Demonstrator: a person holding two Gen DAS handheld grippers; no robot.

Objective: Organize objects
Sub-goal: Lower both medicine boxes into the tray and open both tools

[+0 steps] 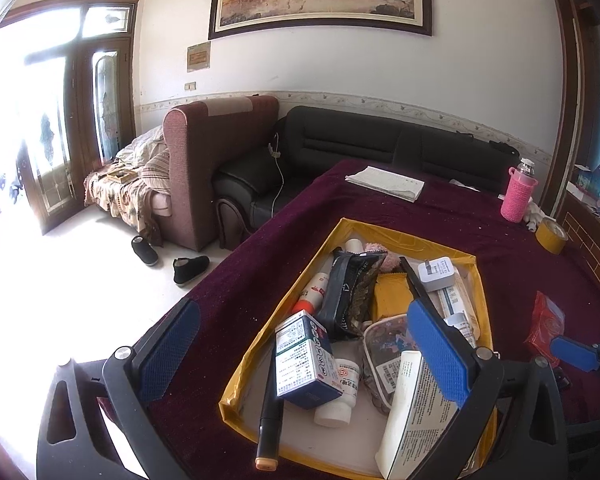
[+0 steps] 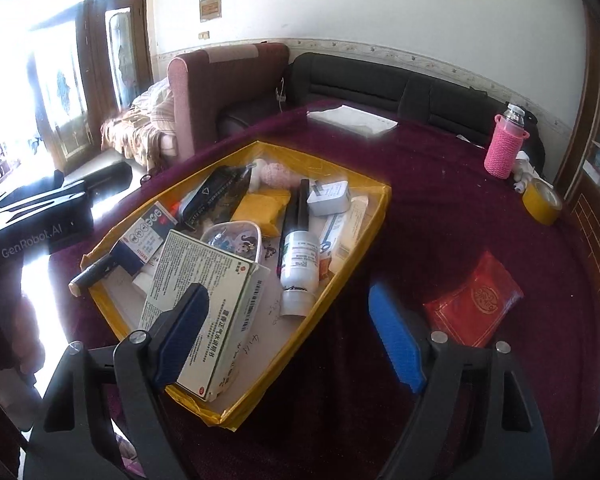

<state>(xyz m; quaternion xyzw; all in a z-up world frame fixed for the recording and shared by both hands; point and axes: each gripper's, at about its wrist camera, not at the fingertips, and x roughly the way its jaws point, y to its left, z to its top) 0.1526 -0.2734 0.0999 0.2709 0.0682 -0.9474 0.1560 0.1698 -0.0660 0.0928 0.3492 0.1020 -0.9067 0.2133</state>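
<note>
A shallow yellow-rimmed tray (image 1: 404, 236) (image 2: 364, 216) on the maroon tablecloth holds several things: medicine boxes (image 1: 302, 356) (image 2: 204, 300), a white bottle (image 2: 300, 264), a black marker (image 1: 269, 408), a charger (image 1: 436, 274), a yellow packet (image 2: 260, 208). My left gripper (image 1: 300, 356) is open and empty, its jaws wide above the tray's near left part. My right gripper (image 2: 288, 340) is open and empty over the tray's near right corner. A red packet (image 2: 474, 300) (image 1: 546, 320) lies on the cloth right of the tray.
A pink-sleeved bottle (image 2: 504, 144), a yellow tape roll (image 2: 540, 202) and folded papers (image 1: 386, 182) sit at the table's far side. Sofas (image 1: 340, 148) stand behind the table; shoes (image 1: 190, 268) lie on the floor at left.
</note>
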